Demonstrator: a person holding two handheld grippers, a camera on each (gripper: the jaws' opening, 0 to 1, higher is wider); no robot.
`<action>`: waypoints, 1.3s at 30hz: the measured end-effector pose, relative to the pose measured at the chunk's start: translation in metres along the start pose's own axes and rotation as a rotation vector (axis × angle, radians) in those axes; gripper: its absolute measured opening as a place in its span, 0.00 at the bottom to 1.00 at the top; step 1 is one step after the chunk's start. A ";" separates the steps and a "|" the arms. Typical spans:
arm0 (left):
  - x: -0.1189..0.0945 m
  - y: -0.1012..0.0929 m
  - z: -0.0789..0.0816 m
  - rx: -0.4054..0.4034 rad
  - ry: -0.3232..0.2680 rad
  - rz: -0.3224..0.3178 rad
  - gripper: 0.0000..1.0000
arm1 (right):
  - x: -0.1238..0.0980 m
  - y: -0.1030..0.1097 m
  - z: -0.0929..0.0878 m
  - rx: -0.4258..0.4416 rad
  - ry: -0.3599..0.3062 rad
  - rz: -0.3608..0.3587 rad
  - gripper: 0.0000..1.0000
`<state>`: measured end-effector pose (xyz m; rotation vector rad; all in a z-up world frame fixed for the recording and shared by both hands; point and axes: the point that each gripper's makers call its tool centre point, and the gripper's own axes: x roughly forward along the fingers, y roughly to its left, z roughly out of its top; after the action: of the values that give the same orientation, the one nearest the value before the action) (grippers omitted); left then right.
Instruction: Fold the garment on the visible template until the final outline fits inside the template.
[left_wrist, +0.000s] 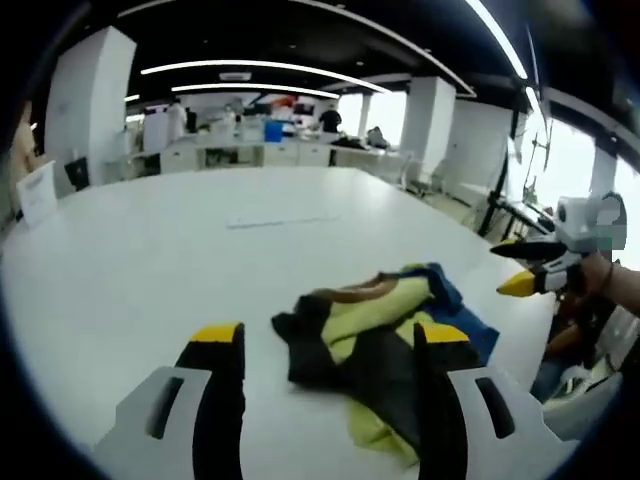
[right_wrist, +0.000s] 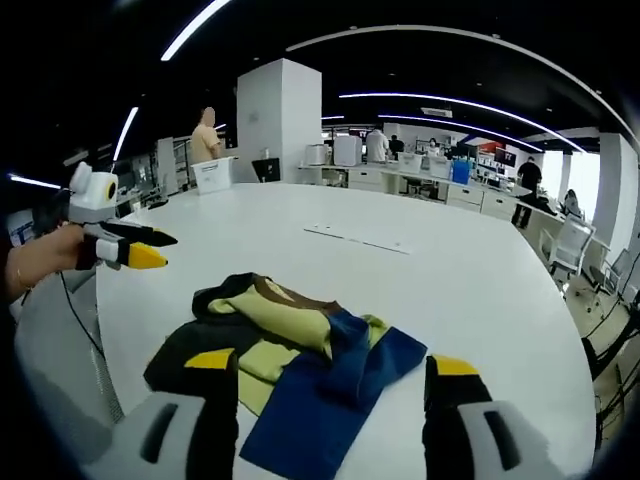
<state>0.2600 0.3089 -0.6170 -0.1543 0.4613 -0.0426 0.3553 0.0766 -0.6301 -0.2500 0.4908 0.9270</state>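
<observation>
Garment (left_wrist: 385, 345) lies crumpled on white desk (left_wrist: 150, 270). Left hand-held gripper (left_wrist: 330, 350) w/ jaws apart, holding nothing; right hand-held gripper (right_wrist: 335, 375) likewise spread, above garment.

1 garment (right_wrist: 300, 350), 2 grippers — left gripper (left_wrist: 330, 350), right gripper (right_wrist: 325, 375)

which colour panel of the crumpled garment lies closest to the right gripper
The blue panel, spread toward the right gripper; the yellow and black panels lie farther left.
</observation>
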 end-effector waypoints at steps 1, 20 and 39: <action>0.002 0.000 -0.001 0.000 0.001 -0.002 0.63 | 0.001 0.000 -0.001 -0.001 0.004 0.002 0.71; 0.053 0.005 -0.015 -0.036 0.047 -0.005 0.47 | 0.059 -0.022 -0.010 -0.009 0.078 0.007 0.57; 0.090 0.010 -0.037 -0.073 0.117 0.011 0.30 | 0.094 -0.029 -0.025 -0.007 0.148 -0.017 0.29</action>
<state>0.3244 0.3065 -0.6912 -0.2219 0.5803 -0.0245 0.4188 0.1149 -0.6990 -0.3301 0.6212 0.8974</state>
